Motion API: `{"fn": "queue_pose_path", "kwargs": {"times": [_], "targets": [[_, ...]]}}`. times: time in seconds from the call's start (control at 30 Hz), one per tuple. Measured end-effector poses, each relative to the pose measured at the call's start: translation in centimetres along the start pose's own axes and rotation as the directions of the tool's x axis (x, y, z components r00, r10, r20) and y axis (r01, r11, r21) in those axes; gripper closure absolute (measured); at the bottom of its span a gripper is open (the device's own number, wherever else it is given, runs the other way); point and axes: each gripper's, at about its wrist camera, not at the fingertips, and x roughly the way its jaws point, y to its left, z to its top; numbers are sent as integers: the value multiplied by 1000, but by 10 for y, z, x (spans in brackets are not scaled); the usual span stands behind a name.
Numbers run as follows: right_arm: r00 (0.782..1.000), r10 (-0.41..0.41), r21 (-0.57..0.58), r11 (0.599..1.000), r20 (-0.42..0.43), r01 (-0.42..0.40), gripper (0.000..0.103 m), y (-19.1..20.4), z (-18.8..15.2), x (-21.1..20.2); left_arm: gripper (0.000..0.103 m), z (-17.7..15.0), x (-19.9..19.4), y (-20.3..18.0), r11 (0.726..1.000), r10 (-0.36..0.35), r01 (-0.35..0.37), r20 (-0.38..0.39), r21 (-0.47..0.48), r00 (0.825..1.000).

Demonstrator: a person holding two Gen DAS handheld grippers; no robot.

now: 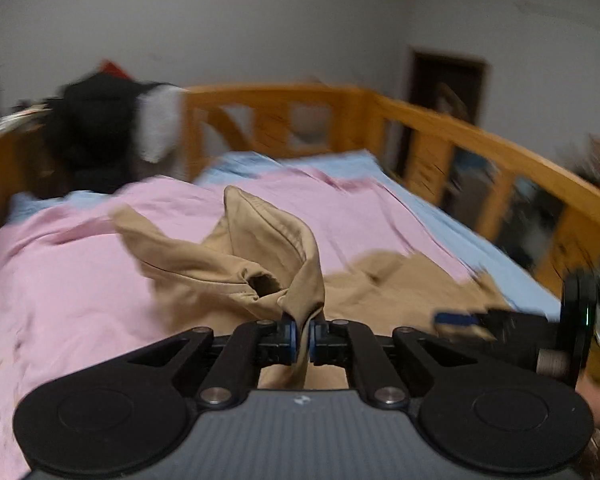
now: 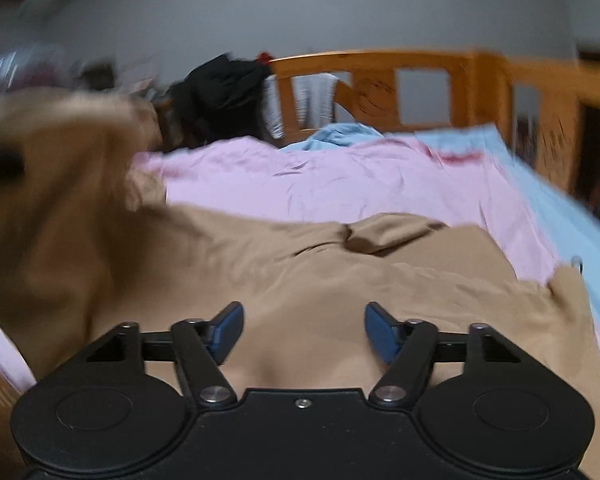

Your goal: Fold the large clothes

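Note:
A large tan garment (image 1: 260, 240) lies crumpled on a pink sheet (image 1: 80, 260) on the bed. My left gripper (image 1: 304, 332) is shut on a bunched fold of it, and the cloth rises in a peak above the pads. In the right wrist view, that lifted part of the tan garment (image 2: 300, 272) is a blur at the left. My right gripper (image 2: 304, 332) hovers open over the flat part of the cloth, its blue pads (image 2: 228, 332) apart with nothing pinched between them. It also shows blurred at the right edge of the left wrist view as the right gripper (image 1: 460, 318).
A light blue sheet (image 2: 560, 208) lies under the pink one. A wooden bed rail (image 1: 480, 140) runs along the far end and the right side. Dark clothes (image 2: 220, 92) and a white cloth (image 2: 316, 96) hang on the headboard (image 2: 380, 60). A grey wall stands behind.

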Motion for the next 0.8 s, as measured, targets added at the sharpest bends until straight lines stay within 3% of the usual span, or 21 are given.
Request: {"fn": "queue_pose_path", "kwargs": {"times": [0.07,0.1,0.17,0.23,0.27,0.3,0.33,0.4,0.47,0.53,0.8], "targets": [[998,63,190,980,-18,-59,36,-26,14,-8,99,16,17,-18,996,-29,35,-87,77,996],[995,95,300,950,-22,-84,36,-42,20,-11,99,21,24,-25,993,-34,47,-118,110,992],[985,170,496,858,-31,-133,36,-70,27,-11,99,30,39,-43,979,-42,77,-181,189,983],[955,297,665,717,-20,-209,34,-94,30,-5,99,33,50,-63,959,-58,118,-231,257,971],[932,361,727,643,-8,-243,33,-103,31,0,99,30,55,-74,948,-68,139,-244,286,967],[919,395,756,600,5,-262,29,-107,31,3,99,28,59,-84,937,-81,160,-252,310,964],[903,430,778,561,16,-282,19,-110,31,7,99,24,62,-94,928,-103,188,-262,323,960],[873,487,792,520,34,-320,11,-111,32,14,99,15,66,-109,911,-155,249,-289,328,945],[847,529,782,504,57,-367,9,-110,36,20,99,2,66,-122,890,-196,300,-305,344,932],[842,536,774,510,56,-375,8,-110,43,24,99,-7,66,-130,871,-222,331,-309,363,925],[868,491,623,702,-72,-345,8,-94,72,25,99,-22,75,-137,860,-269,380,-331,339,904]]}}
